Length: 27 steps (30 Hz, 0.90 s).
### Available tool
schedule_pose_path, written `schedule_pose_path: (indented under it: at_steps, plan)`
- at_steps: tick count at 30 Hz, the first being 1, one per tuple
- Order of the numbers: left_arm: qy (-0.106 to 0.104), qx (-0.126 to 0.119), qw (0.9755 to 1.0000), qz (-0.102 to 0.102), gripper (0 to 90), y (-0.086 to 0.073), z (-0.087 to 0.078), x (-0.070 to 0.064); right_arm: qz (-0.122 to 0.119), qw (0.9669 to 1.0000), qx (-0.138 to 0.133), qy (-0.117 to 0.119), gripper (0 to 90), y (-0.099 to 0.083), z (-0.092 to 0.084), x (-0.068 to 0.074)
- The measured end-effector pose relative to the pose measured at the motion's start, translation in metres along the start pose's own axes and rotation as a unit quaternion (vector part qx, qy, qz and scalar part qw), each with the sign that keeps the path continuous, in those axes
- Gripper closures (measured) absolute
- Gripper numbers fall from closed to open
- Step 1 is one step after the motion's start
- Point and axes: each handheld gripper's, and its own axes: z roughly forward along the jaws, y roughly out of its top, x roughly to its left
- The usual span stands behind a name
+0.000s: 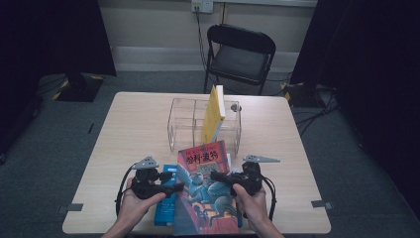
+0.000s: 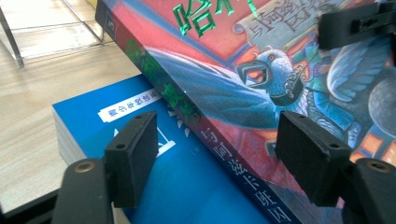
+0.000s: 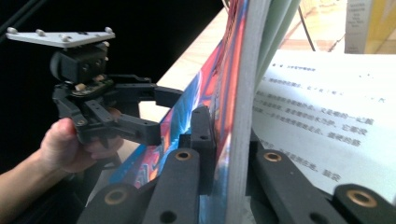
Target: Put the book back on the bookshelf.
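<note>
A colourful book [image 1: 208, 193] with a red and blue cover lies near the table's front edge, partly on a blue book [image 1: 165, 208]. My right gripper [image 3: 231, 140] is shut on the colourful book's front cover [image 3: 219, 74] and a sheaf of pages, which stand lifted off a printed page [image 3: 327, 112]. My left gripper [image 2: 217, 135] is open. Its pads [image 2: 135, 154] stand either side of the colourful book's spine [image 2: 224, 149], over the blue book [image 2: 187, 186], and press on nothing. It also appears in the right gripper view as the left gripper [image 3: 161, 116], held in a hand.
A clear plastic organiser [image 1: 184, 119] stands mid-table with a yellow book [image 1: 214, 114] upright in it. A black folding chair [image 1: 240, 54] stands beyond the wooden table [image 1: 138, 129]. Dark curtains hang on both sides.
</note>
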Motion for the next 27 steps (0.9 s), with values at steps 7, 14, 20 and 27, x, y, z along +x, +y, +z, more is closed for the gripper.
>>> schedule_pose_path:
  at_steps: [7, 14, 20, 27]
  plan:
    - [-0.008, 0.002, 1.0000, 0.005, 24.1, 0.001, 0.003, -0.002, -0.010, 0.9999, -0.004, 0.005, 84.8, 0.001, -0.001, 0.003]
    - [-0.032, -0.002, 0.9995, -0.005, 18.3, 0.001, 0.006, -0.002, -0.032, 0.9993, -0.014, 0.016, 85.2, 0.005, -0.003, 0.014]
    - [-0.039, -0.001, 0.9992, 0.002, 15.9, 0.002, 0.011, -0.007, -0.040, 0.9987, -0.019, 0.023, 85.3, 0.006, -0.002, 0.018]
    - [-0.054, -0.015, 0.9983, -0.018, 16.2, 0.000, 0.013, -0.005, -0.043, 0.9986, -0.020, 0.025, 85.3, 0.008, -0.002, 0.019]
